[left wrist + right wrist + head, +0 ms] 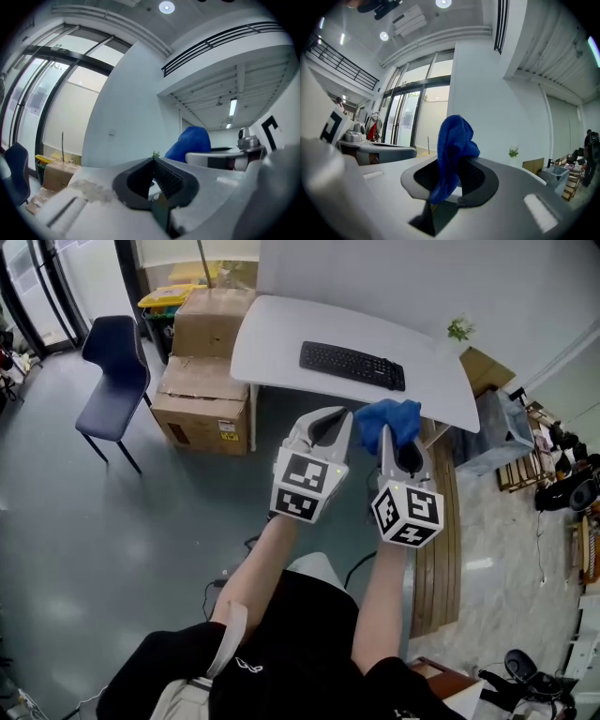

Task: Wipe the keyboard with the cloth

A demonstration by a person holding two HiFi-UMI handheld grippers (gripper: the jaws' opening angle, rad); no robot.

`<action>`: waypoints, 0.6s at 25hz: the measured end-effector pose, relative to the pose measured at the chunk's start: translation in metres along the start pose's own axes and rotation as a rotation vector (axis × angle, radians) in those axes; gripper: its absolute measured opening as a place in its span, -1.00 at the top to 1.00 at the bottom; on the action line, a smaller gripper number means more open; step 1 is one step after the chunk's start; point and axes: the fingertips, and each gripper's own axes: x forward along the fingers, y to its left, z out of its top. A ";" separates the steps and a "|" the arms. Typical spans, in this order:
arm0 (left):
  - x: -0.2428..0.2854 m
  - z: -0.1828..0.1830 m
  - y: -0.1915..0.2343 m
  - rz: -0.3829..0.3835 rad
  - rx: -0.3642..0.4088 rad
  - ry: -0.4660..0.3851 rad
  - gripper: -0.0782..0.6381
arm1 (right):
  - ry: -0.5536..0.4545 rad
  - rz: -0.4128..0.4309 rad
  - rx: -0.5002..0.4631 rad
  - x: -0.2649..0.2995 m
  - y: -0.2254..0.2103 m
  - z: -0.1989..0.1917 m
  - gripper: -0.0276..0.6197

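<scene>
A white table (281, 338) stands on a grey floor, the black keyboard (352, 365) lying on top. Well short of it, the right gripper (401, 432) is clenched on the blue cloth (380, 420). Beside it, the left gripper (330, 416) is closed, with nothing between its jaws.

L arm: your bare left forearm (255, 563) reaches forward, white two-jaw left gripper (330, 418) level with the other | L jaws: black pads meet at the tips, nothing between | R arm: your bare right forearm (380, 601) runs parallel, white two-jaw right gripper (399, 433) just beside, not touching | R jaws: pinched on crumpled blue cloth (384, 418)
</scene>
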 end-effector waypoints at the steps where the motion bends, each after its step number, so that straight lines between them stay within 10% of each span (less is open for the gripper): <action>1: 0.005 -0.001 0.000 -0.007 -0.003 0.000 0.79 | -0.001 -0.004 -0.003 0.003 -0.003 0.000 0.63; 15: 0.096 -0.023 0.110 0.095 -0.034 0.010 0.79 | 0.011 0.096 -0.137 0.147 -0.003 -0.007 0.63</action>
